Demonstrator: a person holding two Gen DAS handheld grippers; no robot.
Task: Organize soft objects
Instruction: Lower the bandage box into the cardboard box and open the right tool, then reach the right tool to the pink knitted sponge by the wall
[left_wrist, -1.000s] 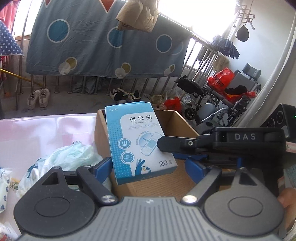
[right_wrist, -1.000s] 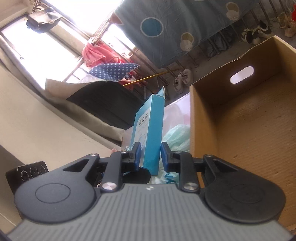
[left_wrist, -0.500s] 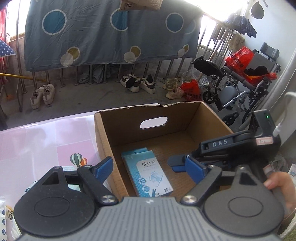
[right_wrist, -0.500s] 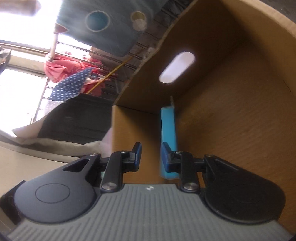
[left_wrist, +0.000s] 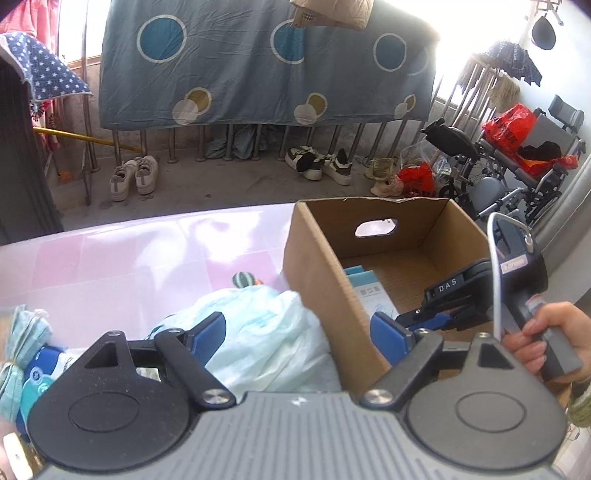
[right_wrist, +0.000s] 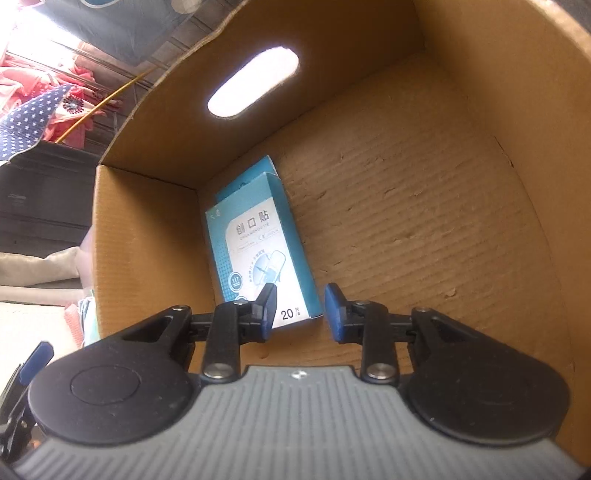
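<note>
A blue and white bandage box (right_wrist: 258, 247) lies flat on the floor of the open cardboard box (right_wrist: 424, 206), near its left wall; it also shows in the left wrist view (left_wrist: 373, 295). My right gripper (right_wrist: 300, 314) is open and empty just above the bandage box's near end, and it shows in the left wrist view (left_wrist: 428, 319) inside the cardboard box (left_wrist: 317, 280). My left gripper (left_wrist: 297, 332) is open and empty, over a pale green plastic bag (left_wrist: 266, 332) on the pink table (left_wrist: 110, 258).
Small blue and teal packets (left_wrist: 26, 354) lie at the table's left edge. A striped ball-shaped item (left_wrist: 243, 278) sits behind the bag. Beyond the table are shoes, a hanging blue sheet and a wheelchair (left_wrist: 517, 166).
My right gripper carried the bandage box down into the cardboard box, opened and let it go; it now lies flat. My left gripper shifted left over the bag.
</note>
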